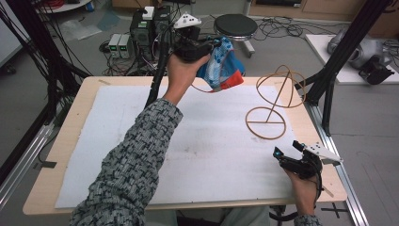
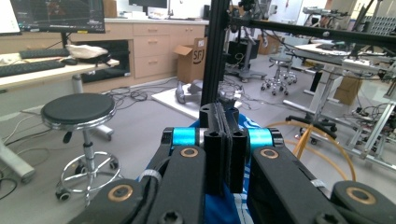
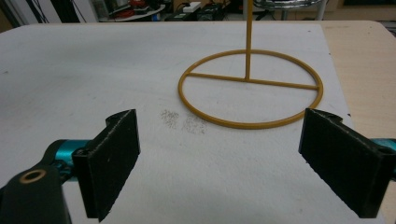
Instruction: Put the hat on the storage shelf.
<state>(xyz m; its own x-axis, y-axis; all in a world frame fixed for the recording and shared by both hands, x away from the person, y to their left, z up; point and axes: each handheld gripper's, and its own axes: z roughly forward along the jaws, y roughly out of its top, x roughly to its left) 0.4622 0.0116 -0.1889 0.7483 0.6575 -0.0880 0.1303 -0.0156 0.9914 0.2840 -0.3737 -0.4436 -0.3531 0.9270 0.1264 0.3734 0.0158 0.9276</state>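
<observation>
My left gripper (image 1: 214, 44) is raised above the table's far edge, shut on a blue, white and red cloth cap (image 1: 221, 66) that hangs from it. In the left gripper view the jaws (image 2: 225, 119) press together on a thin edge of the blue cloth (image 2: 219, 207). A tan wire stand (image 1: 266, 122) stands on the mat at the right, with a flat ring base and crossed hoops on top (image 1: 281, 84). My right gripper (image 1: 288, 148) hovers low near the front right corner, open and holding nothing. Its view (image 3: 219, 154) faces the stand's ring base (image 3: 251, 88).
A white mat (image 1: 202, 141) covers the wooden table. Black frame posts (image 1: 329, 70) rise at the right edge. Beyond the far edge are a black stool (image 1: 235, 24), electronics boxes (image 1: 141, 30) and cables on the floor.
</observation>
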